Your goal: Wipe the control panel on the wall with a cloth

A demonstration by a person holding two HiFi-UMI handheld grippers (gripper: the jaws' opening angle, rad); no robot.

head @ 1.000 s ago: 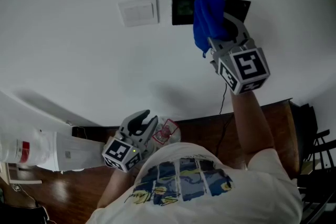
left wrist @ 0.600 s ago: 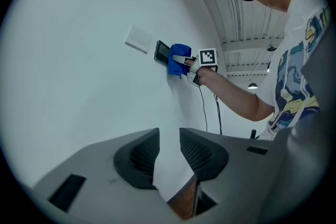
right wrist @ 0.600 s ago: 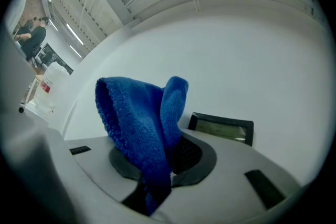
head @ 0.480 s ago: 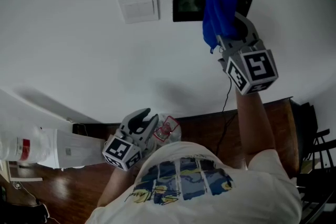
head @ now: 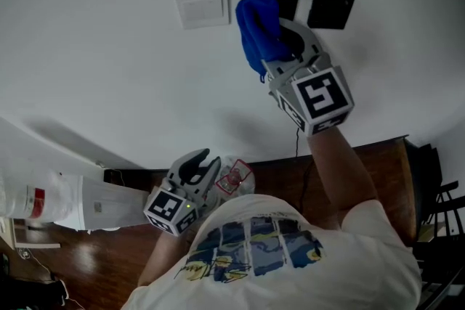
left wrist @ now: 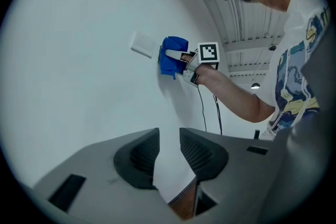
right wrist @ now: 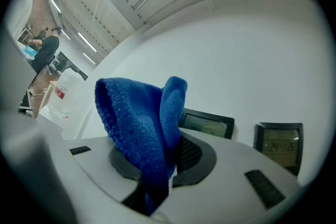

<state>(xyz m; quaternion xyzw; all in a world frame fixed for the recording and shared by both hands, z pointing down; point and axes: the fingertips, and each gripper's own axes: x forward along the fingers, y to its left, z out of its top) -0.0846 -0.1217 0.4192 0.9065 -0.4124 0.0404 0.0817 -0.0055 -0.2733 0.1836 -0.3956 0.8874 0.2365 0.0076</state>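
My right gripper (head: 280, 40) is raised to the white wall and shut on a blue cloth (head: 258, 29). The cloth presses against the left side of a black control panel (head: 283, 0); a second black panel (head: 330, 9) is uncovered to its right. In the right gripper view the cloth (right wrist: 139, 118) stands bunched up out of the jaws, with both panels (right wrist: 206, 123) (right wrist: 278, 141) close behind it. My left gripper (head: 192, 172) hangs low by the person's torso, its jaws a little apart and empty (left wrist: 169, 157). From the left gripper view, the cloth (left wrist: 172, 55) shows far off.
A white switch plate (head: 202, 5) sits just left of the panels. A black cable (head: 296, 145) hangs down the wall to a dark wooden floor (head: 363, 163). A white container with a red label (head: 43, 203) lies at the lower left. Dark furniture (head: 439, 207) stands at the right.
My right gripper has swept the cloth to the left, off the right panel and onto the left panel. The left gripper has stayed in place.
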